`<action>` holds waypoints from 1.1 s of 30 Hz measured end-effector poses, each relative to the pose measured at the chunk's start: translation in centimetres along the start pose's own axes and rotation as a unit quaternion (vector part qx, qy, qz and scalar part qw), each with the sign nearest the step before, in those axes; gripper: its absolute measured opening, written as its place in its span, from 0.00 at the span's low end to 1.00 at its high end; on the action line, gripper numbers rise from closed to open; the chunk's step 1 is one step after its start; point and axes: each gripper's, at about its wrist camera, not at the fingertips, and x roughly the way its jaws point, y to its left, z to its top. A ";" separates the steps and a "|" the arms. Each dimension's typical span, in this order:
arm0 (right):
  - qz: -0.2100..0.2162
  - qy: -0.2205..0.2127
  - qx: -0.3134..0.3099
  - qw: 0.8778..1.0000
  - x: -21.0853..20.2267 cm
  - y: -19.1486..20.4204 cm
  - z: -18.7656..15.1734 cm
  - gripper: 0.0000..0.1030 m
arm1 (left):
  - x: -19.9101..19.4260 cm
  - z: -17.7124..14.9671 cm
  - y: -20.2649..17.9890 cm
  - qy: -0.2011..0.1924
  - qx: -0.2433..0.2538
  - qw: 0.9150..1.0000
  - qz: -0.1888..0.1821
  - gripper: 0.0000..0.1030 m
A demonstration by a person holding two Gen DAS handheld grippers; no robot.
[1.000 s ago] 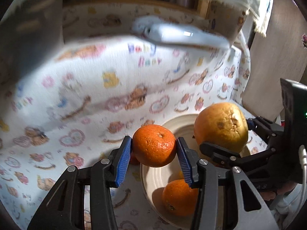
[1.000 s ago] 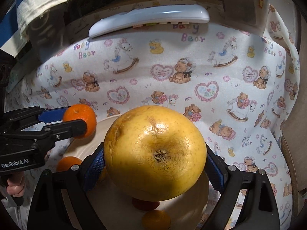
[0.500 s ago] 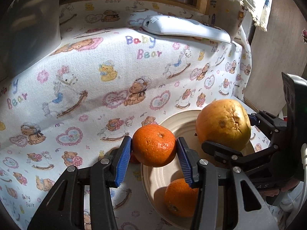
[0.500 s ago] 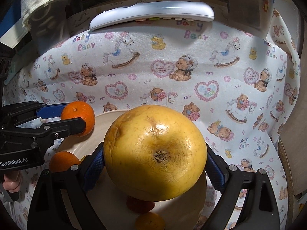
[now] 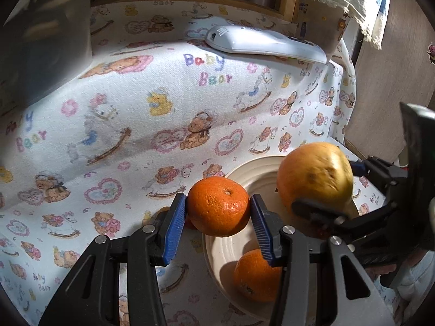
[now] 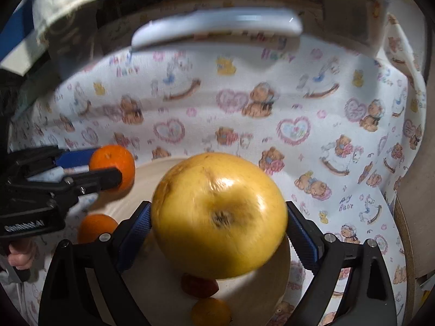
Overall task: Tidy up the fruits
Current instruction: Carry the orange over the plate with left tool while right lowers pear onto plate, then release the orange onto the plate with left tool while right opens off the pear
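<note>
Sunlight lay across the bear-print cloth, with a white remote at its far edge and a cream plate near the corner of the table.

Little had changed over the last second. Both hands had stayed roughly where they were; only the right wrist view had gone blurred, so that hand was shifting a little. Neither grip had loosened, so I judged no fruit was about to be set down yet.

The left gripper was clamped on a mandarin, its blue pads pressed to either side, held above the plate's near rim. The right gripper was spread wide but closed on a large yellow grapefruit, held over the middle of the plate.

From the left wrist view one loose orange sat on the plate, and the grapefruit showed a scarred, dimpled side. The right wrist view gave what that one hid: beneath the grapefruit lay a small reddish fruit and another small orange fruit, and a bare finger of the person curled round the left gripper's handle.
</note>
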 end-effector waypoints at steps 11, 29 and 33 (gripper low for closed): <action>0.002 -0.059 0.032 0.998 -6.8 -1.4 -1.1 0.92 | -0.7 -0.9 -1.0 0.004 0.019 1.000 0.001 0.45; -0.023 -0.157 -0.003 0.987 -15.1 1.8 -4.9 0.98 | -7.9 -1.9 0.4 -0.092 0.007 0.995 0.048 0.77; -0.026 -0.177 -0.020 0.984 -16.5 3.4 -4.9 0.99 | -11.8 -2.8 0.9 -0.152 0.005 0.985 0.086 0.83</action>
